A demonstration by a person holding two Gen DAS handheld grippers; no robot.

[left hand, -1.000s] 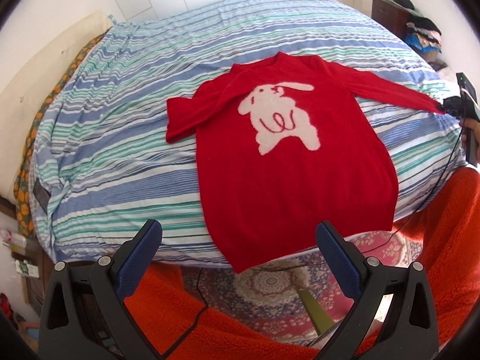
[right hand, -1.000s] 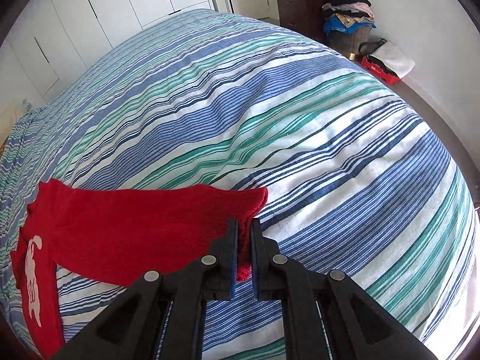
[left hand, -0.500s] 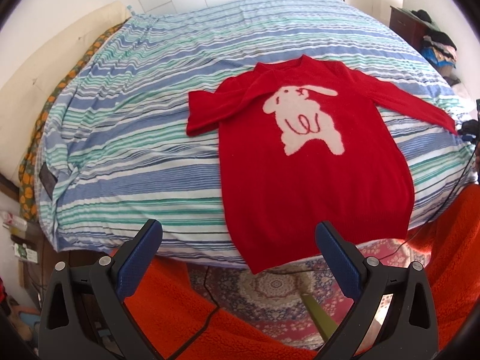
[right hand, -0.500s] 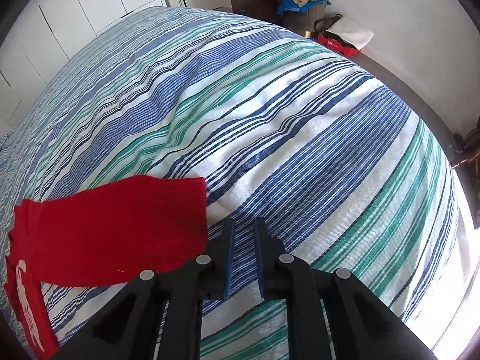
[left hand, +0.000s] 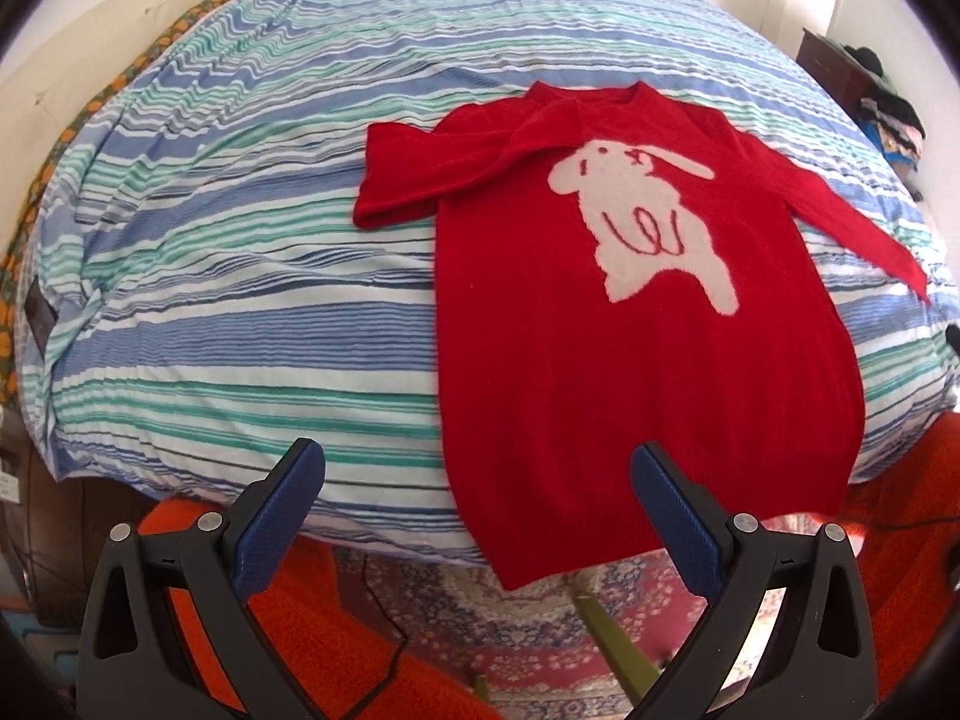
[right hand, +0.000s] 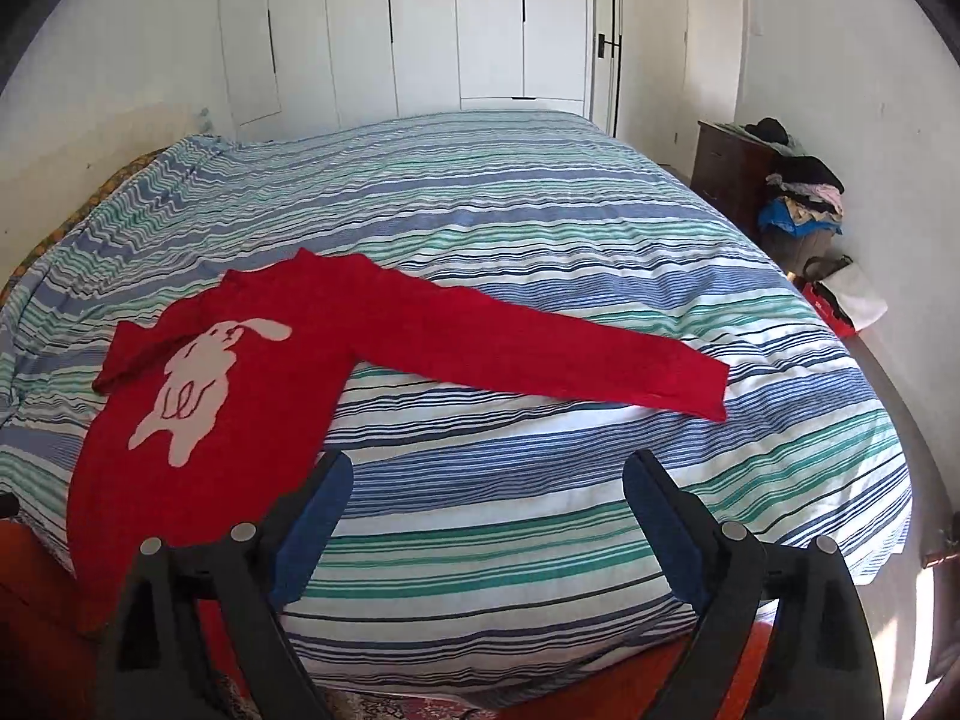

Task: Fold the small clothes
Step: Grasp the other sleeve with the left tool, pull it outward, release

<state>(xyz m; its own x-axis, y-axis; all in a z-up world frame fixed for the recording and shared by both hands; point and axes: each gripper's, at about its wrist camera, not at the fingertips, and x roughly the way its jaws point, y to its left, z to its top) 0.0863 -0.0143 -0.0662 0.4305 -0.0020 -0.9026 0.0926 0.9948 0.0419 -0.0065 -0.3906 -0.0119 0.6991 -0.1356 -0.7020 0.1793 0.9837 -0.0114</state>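
The right sleeve (right hand: 540, 348), which was being pinched at its cuff a second ago, is now being left lying flat and stretched out toward the right edge of the bed (right hand: 540, 210), so the spreading of that side is judged finished. The right gripper (right hand: 487, 501), then pressed together on the cuff, is now being held with its jaws spread wide above the near edge of the bed, holding and touching nothing. The red sweater (left hand: 648, 360) is being shown face up near the near edge, its hem hanging slightly over it. The left sleeve (left hand: 432, 174) is being left bent and doubled over near the shoulder, so straightening or folding it is judged the next need. The left gripper (left hand: 477, 483) is being kept spread wide and empty, hovering off the near edge just short of the hem.
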